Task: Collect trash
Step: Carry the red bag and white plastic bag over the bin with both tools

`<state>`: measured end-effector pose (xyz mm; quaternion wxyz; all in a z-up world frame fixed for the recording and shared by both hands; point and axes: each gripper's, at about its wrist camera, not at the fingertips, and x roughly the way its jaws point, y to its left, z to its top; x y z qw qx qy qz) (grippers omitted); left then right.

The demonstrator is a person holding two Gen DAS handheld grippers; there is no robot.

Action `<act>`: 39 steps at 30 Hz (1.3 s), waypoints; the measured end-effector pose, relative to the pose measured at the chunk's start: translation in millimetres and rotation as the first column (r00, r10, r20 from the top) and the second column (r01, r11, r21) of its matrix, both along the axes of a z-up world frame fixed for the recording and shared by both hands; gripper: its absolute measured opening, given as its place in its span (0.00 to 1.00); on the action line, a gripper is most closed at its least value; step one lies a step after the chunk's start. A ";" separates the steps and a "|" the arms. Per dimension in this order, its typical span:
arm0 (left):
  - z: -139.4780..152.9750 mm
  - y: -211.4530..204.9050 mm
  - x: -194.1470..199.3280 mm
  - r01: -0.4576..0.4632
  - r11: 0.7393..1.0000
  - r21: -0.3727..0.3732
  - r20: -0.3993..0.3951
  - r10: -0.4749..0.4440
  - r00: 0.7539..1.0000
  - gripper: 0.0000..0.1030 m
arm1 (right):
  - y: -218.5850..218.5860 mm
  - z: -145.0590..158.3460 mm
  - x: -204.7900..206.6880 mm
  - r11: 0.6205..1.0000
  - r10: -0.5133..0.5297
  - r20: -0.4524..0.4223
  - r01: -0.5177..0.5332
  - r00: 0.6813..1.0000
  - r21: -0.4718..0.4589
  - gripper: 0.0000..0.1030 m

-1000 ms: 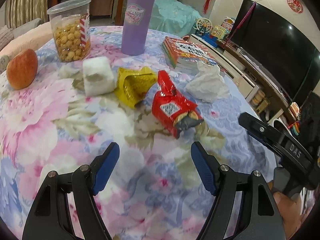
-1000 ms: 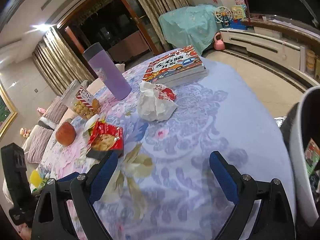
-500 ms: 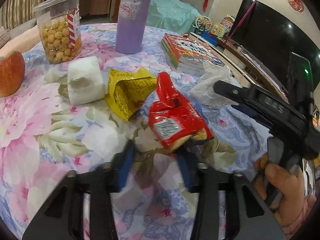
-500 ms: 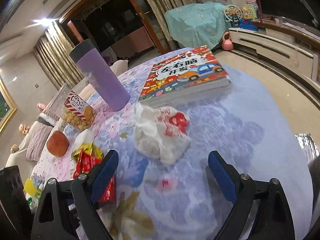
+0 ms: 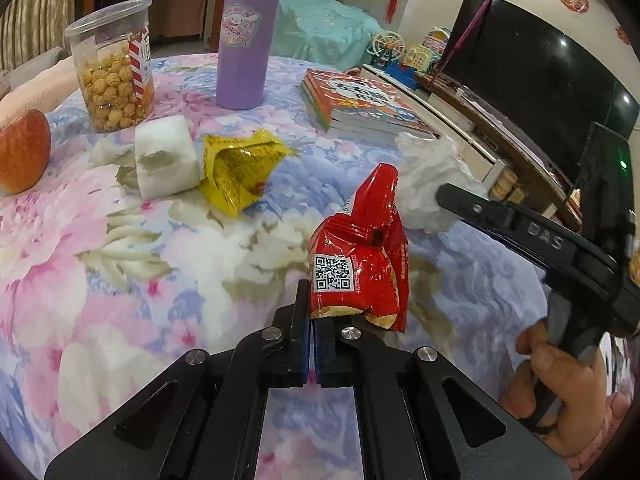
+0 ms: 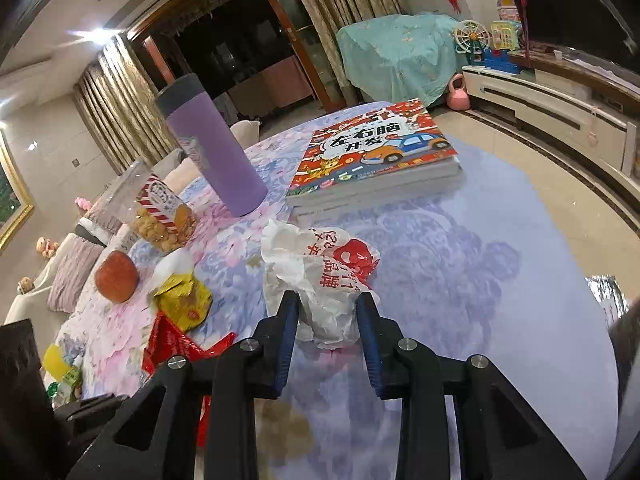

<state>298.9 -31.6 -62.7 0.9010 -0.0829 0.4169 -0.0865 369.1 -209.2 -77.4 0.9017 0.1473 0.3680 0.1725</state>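
Note:
My left gripper (image 5: pixel 312 322) is shut on the near edge of a red snack wrapper (image 5: pixel 360 264), which stands tilted up from the floral tablecloth. A torn yellow wrapper (image 5: pixel 240 168) and a white tissue wad (image 5: pixel 166 158) lie beyond it to the left. In the right wrist view a crumpled white plastic bag with red print (image 6: pixel 320 272) sits between the blue pads of my right gripper (image 6: pixel 327 320). Its jaws are closing and both pads touch the bag. The left wrist view shows that bag (image 5: pixel 428 184) behind the right gripper's black body.
A purple bottle (image 5: pixel 248 36), a clear jar of popcorn (image 5: pixel 114 68) and an apple (image 5: pixel 22 152) stand at the back left. A stack of books (image 6: pixel 376 164) lies just beyond the bag. The table edge (image 6: pixel 560 280) curves round on the right, with a TV (image 5: pixel 540 76) past it.
The left gripper went from open to shut on the red wrapper, which now stands up. The right gripper moved forward to the white bag and its jaws narrowed around it.

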 end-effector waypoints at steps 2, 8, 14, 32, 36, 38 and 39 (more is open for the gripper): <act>1.2 -3.1 -7.8 0.009 1.000 0.000 0.000 -0.009 1.000 0.01 | -5.6 2.6 -12.4 1.000 -0.007 0.004 0.007 1.000 0.013 0.29; 9.5 -17.8 -31.4 0.049 0.999 -0.006 0.010 -0.049 0.999 0.01 | -28.8 15.5 -61.3 0.998 -0.043 0.029 0.042 0.999 0.052 0.29; 18.6 -42.4 -50.4 0.106 0.994 -0.005 0.027 -0.106 0.994 0.01 | -55.6 28.5 -109.1 0.993 -0.099 0.058 0.094 0.993 0.077 0.29; 28.6 -119.4 -79.7 0.260 0.966 0.016 0.040 -0.260 0.965 0.01 | -128.0 21.7 -190.6 0.960 -0.254 0.037 0.248 0.966 0.129 0.29; 30.4 -129.7 -82.5 0.278 0.961 0.017 0.040 -0.278 0.960 0.01 | -140.5 23.0 -203.0 0.953 -0.278 0.043 0.270 0.959 0.135 0.29; 30.4 -134.5 -83.7 0.286 0.958 0.017 0.039 -0.286 0.957 0.01 | -146.5 24.0 -207.3 0.949 -0.291 0.048 0.282 0.955 0.139 0.29; 30.2 -136.4 -83.6 0.289 0.957 0.018 0.039 -0.289 0.956 0.01 | -149.0 23.9 -209.8 0.948 -0.296 0.049 0.287 0.954 0.140 0.29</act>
